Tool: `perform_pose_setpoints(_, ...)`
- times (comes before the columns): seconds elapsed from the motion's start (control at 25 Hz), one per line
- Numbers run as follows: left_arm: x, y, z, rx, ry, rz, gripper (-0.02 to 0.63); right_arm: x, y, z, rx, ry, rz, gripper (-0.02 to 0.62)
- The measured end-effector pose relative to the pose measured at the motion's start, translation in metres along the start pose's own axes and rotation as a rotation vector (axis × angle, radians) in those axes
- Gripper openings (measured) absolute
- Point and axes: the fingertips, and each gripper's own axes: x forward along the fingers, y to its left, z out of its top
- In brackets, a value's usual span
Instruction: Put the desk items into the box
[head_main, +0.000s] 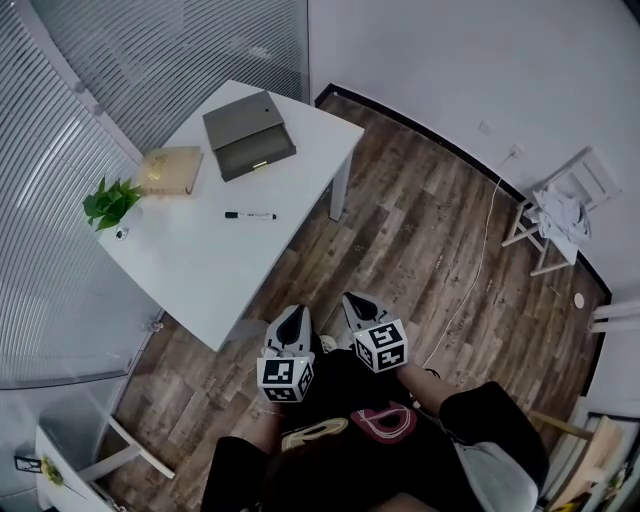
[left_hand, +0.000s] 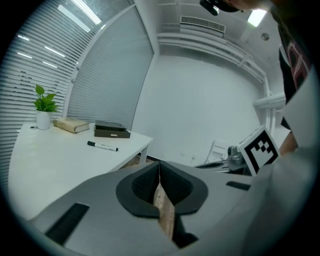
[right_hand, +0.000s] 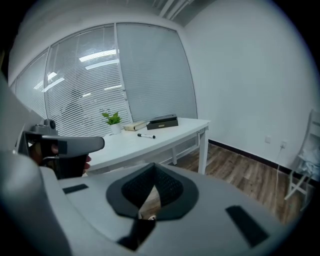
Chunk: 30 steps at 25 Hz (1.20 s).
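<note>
Both shut empty: left gripper (head_main: 292, 313) and right gripper (head_main: 353, 300), jaws pressed together. Hover side by side, clear of the desk (head_main: 200, 262).

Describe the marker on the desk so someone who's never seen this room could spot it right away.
Find the white table by the glass wall with blinds. On its bare middle, nearer the person than the dark box and tan book, lies the marker. It is the only thin stick there: white barrel, black cap, touching nothing.
</note>
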Motion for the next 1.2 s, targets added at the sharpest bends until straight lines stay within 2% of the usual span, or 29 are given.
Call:
perform_pose_setpoints(0.2,0.014,0.012,0.009,0.018,-0.003,0.018,0.018,0.011,-0.006,0.006,-0.002,-0.002,-0.008,0.009)
perform_pose_setpoints(0.56,0.057,0.047,0.034,-0.032,-0.014,0.014,0.018,0.053,-0.036,0.037,-0.008,0.023,-0.048,0.009)
perform_pose_setpoints(0.88,0.086,0.089,0.074,-0.027,-0.05,0.023,0.018,0.1,-0.036,0.078,-0.026,0.007,-0.01,0.011)
perform_pose_setpoints(1.04,0.093,0.116,0.086,-0.017,-0.067,0.053,0.018,0.121,-0.042,0.096,-0.059,-0.002,-0.038,0.011)
perform_pose_setpoints(1.2,0.097,0.149,0.089,-0.051,-0.07,0.089,0.018,0.141,-0.042,0.109,-0.055,-0.002,-0.023,0.011)
